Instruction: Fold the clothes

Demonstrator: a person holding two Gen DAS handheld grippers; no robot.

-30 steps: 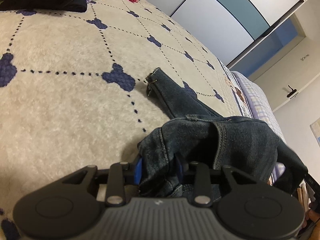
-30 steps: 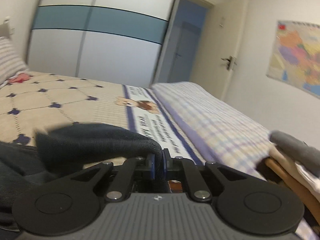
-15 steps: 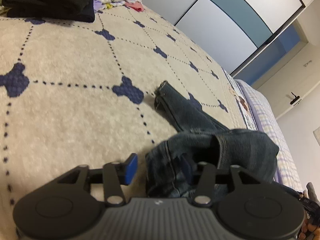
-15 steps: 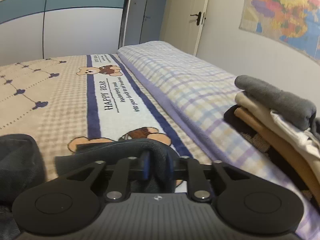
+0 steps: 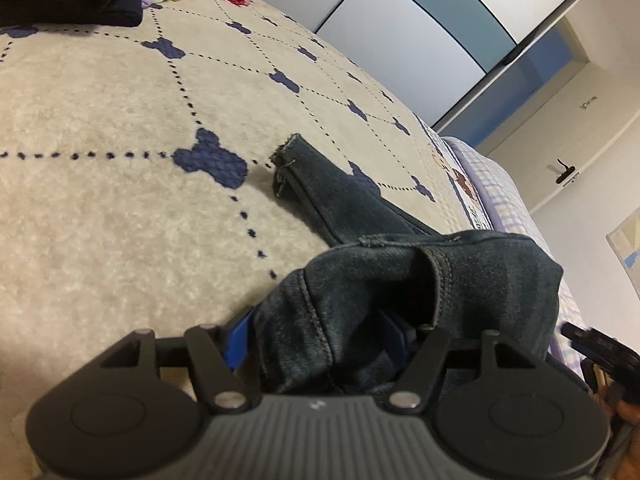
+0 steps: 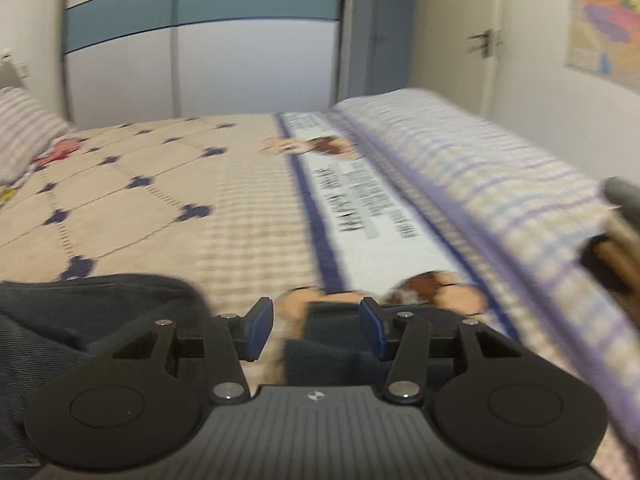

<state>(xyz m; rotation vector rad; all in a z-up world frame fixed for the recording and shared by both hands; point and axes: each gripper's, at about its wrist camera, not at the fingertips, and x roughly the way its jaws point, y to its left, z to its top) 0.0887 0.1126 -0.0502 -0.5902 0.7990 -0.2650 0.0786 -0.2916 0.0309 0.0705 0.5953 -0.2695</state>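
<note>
Both grippers have let go of the jeans (image 5: 400, 280) since a second ago: the left gripper (image 5: 316, 334), then pinched on the bunched denim, now has its blue fingers (image 5: 236, 336) spread and opening, with the fabric lying loosely between them. The right gripper (image 6: 316, 322), then shut on a dark fold, is also opening, its fingers (image 6: 260, 326) well apart, and dark cloth (image 6: 340, 344) lies between them without being pressed.

In the left view the jeans lie on the bed (image 5: 120, 200), humped near the gripper, with one leg stretching away to a frayed hem (image 5: 286, 152) beside a navy bear-head motif (image 5: 210, 162).

Risks, as I judge them: the hump looks loose and may slump or unfold once released, because thick denim springs back. A finger could also snag a seam as either gripper draws away and drag the fold askew. The right view is blurred, so I cannot tell how flat that end lies.

Writing runs along the white band (image 6: 360, 216) of the bedspread beside a cartoon bear (image 6: 308, 146), but the blur leaves it unreadable. A wall map (image 6: 604, 20) hangs far right; its lettering is too small to read.
</note>
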